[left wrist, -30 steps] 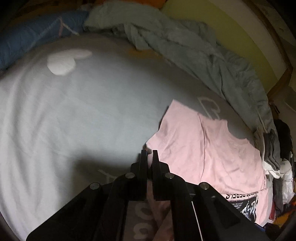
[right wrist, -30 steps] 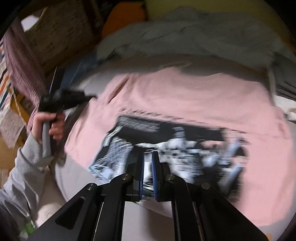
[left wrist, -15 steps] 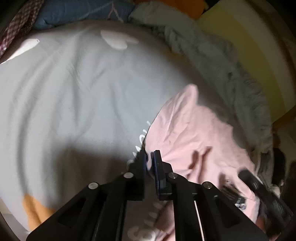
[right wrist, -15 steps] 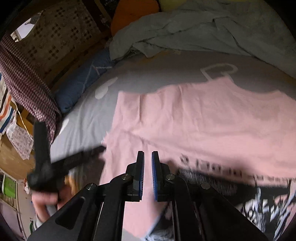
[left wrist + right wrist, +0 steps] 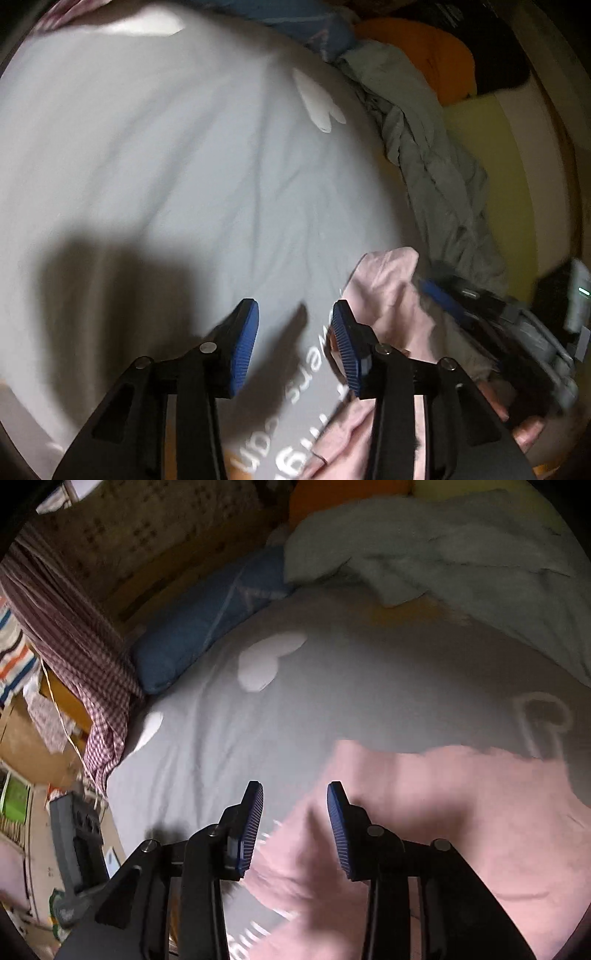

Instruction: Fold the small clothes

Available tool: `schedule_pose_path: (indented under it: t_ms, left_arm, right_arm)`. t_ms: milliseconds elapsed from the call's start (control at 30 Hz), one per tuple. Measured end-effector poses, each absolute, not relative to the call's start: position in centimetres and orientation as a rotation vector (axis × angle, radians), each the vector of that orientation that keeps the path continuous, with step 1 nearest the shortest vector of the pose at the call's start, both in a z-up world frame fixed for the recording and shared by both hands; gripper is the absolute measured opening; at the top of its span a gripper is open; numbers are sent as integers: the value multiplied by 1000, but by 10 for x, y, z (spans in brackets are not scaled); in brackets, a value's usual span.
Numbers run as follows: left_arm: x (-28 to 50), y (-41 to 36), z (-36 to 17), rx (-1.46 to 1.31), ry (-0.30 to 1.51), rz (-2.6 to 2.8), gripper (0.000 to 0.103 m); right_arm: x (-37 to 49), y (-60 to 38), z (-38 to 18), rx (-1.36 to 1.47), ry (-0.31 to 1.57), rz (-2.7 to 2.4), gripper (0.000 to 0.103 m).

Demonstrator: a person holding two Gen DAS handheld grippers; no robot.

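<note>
Left gripper (image 5: 295,343) now spread wide, blue pads (image 5: 243,347) apart w/ nothing between; 0.5 s ago clamped on pink edge. Right gripper (image 5: 295,823) likewise released, fingers parted, vs closed earlier. Pink T-shirt (image 5: 443,812) flat on grey bedsheet (image 5: 229,746), filling lower right of right wrist view; black print, seen 0.5 s ago at lower right, no longer in sight. In left wrist view, pink T-shirt (image 5: 384,295) bunched at lower right, just beside right pad, touching or not unclear. Grey blanket (image 5: 424,166) crumpled along upper right. Blue pillow (image 5: 207,616) at upper left of right wrist view, orange cushion (image 5: 424,51) at top.
</note>
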State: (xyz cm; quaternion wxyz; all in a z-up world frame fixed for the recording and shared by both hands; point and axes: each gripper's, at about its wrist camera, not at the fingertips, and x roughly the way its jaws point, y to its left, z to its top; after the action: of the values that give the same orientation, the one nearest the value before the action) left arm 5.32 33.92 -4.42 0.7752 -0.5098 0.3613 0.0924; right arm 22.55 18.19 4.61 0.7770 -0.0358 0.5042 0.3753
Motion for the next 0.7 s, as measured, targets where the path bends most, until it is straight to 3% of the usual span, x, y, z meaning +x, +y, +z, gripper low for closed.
schedule_pose_path:
  t_ms: [333,400,433,467,700]
  left_arm:
    - [56,343,-46,-1119,778,202,40]
    - [59,340,-46,-1096,792,185,40]
    - [62,337,-45,-1083,799,161,40]
    - [65,335,-45,-1072,808,127,40]
    - [89,304,-47,-1025,879,-76,40]
  right_arm:
    - [243,239,-21,-257,1200,598,37]
    - [247,240,-28,-267,1192,572,27]
    - [246,240,-28,-282,1169,556,6]
    - [246,241,-26,-300,1148,544,0]
    - [224,196,26,-160,995,680,0]
